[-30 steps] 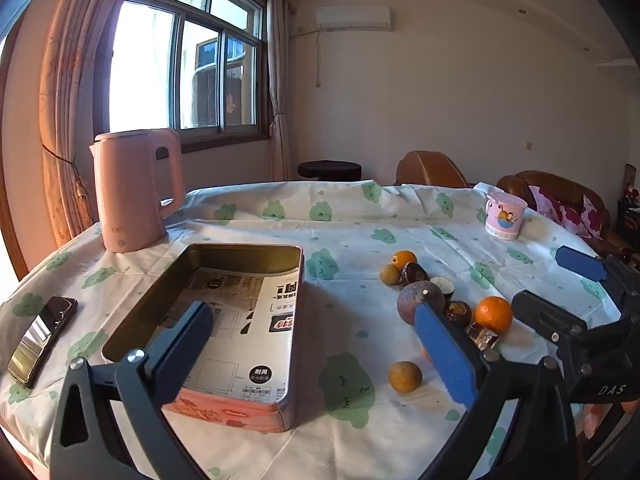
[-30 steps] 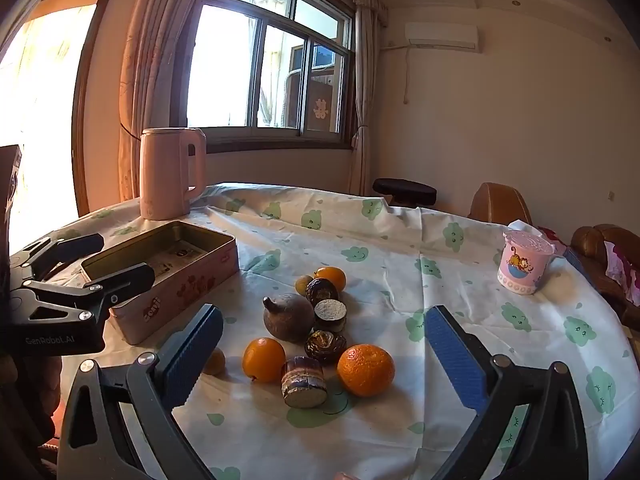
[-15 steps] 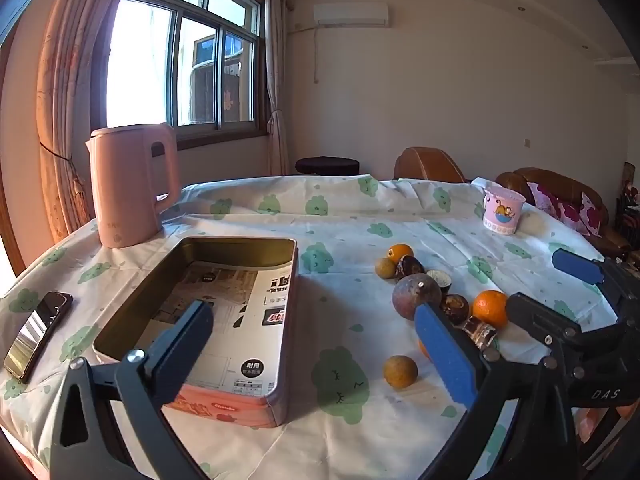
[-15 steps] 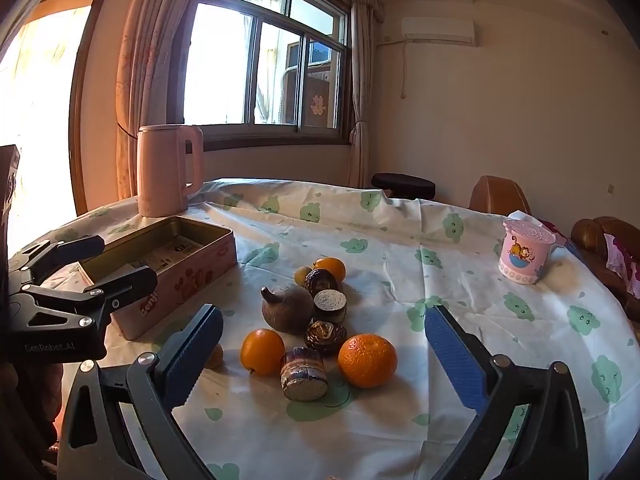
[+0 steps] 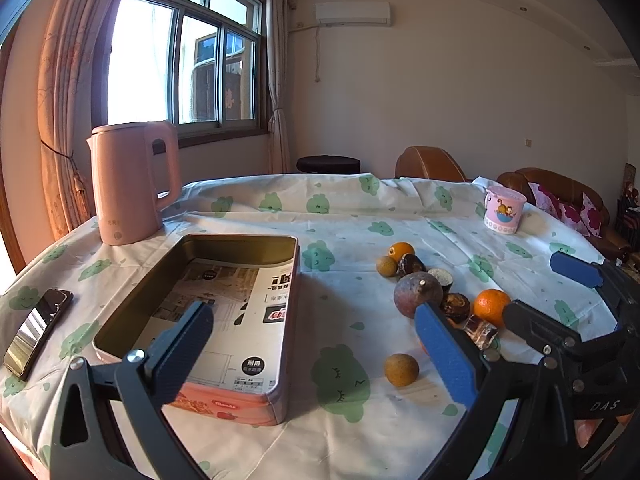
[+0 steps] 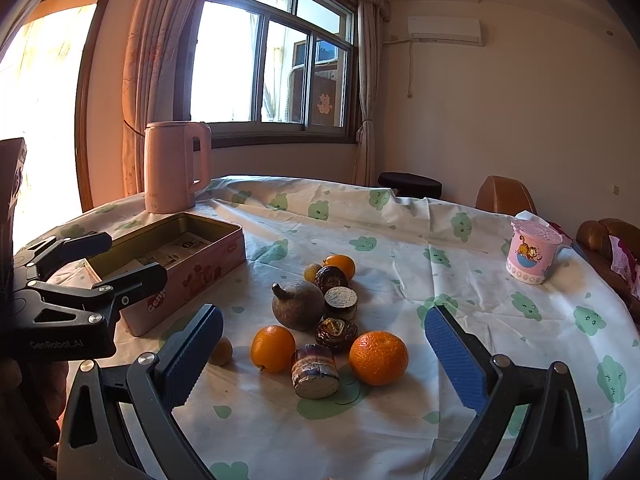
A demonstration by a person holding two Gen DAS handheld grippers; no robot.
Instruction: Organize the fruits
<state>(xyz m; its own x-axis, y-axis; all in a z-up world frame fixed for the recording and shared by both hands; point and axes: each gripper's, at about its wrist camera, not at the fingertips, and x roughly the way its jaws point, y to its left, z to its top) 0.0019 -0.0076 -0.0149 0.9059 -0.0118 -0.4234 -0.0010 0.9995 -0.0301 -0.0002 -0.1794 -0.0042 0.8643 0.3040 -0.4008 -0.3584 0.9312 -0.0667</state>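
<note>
While both sets of jaws gape wide and hold nothing, the right gripper [image 6: 324, 344] hangs just short of the fruits [image 6: 320, 320], and the left gripper [image 5: 316, 340] frames the tin [image 5: 288, 344], fruits off its right finger.

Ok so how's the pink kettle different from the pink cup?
The kettle is tall, plain pink, with a side handle; the cup is short, cartoon-printed, with no handle in view. The kettle stands behind the tin near the window; the cup sits alone at the table's far right. Both are pink and upright.
</note>
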